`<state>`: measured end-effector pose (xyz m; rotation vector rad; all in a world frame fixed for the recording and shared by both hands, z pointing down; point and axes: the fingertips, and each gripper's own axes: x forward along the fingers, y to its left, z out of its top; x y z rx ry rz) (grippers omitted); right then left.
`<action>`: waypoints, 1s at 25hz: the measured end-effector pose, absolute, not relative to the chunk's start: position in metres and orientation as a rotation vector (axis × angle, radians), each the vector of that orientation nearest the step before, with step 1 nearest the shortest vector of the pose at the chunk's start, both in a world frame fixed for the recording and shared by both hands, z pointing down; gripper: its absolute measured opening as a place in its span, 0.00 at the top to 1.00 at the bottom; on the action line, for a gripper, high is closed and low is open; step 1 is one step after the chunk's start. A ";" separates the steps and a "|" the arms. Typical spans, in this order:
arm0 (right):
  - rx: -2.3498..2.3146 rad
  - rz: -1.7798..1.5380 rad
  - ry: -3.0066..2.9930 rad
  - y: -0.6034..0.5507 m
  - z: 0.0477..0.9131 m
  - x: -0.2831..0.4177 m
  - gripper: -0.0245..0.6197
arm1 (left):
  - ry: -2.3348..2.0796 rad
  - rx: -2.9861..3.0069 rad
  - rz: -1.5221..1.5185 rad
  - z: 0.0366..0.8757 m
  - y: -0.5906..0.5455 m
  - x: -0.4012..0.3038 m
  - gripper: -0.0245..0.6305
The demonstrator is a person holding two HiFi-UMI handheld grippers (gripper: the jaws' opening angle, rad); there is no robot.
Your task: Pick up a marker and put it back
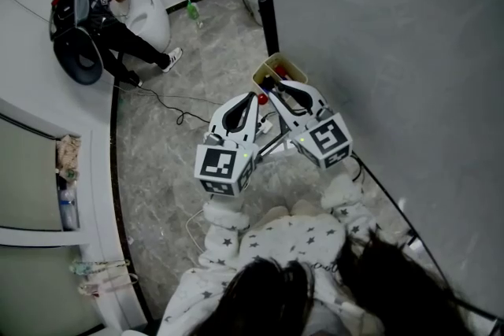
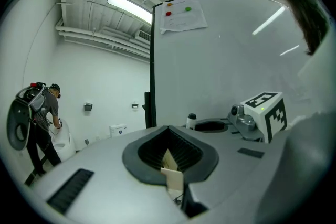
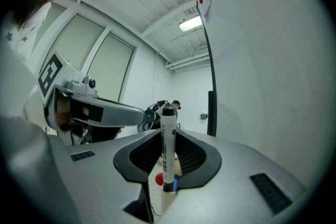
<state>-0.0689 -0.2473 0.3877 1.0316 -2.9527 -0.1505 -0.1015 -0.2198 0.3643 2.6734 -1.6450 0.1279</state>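
Observation:
A white marker (image 3: 168,147) with a black cap stands upright between the jaws of my right gripper (image 3: 168,168), which is shut on its barrel. In the head view, the right gripper (image 1: 272,83) reaches toward a yellowish box (image 1: 268,64) at the lower edge of the whiteboard (image 1: 378,51). A red cap (image 1: 262,99) shows just below the box. Beside the right gripper, the left gripper (image 1: 257,103) points the same way. Its jaws (image 2: 172,168) are together with nothing held.
A person (image 1: 94,0) crouches at a white fixture at the far left. A green bottle (image 1: 193,10) stands on the marble floor and a black cable (image 1: 169,101) trails across it. A grey wall with a shelf of bottles (image 1: 68,204) runs along the left.

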 end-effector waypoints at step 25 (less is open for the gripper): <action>0.916 -0.202 -3.042 -0.175 0.280 -0.039 0.83 | -1.446 2.813 0.145 0.272 -0.167 -0.061 0.96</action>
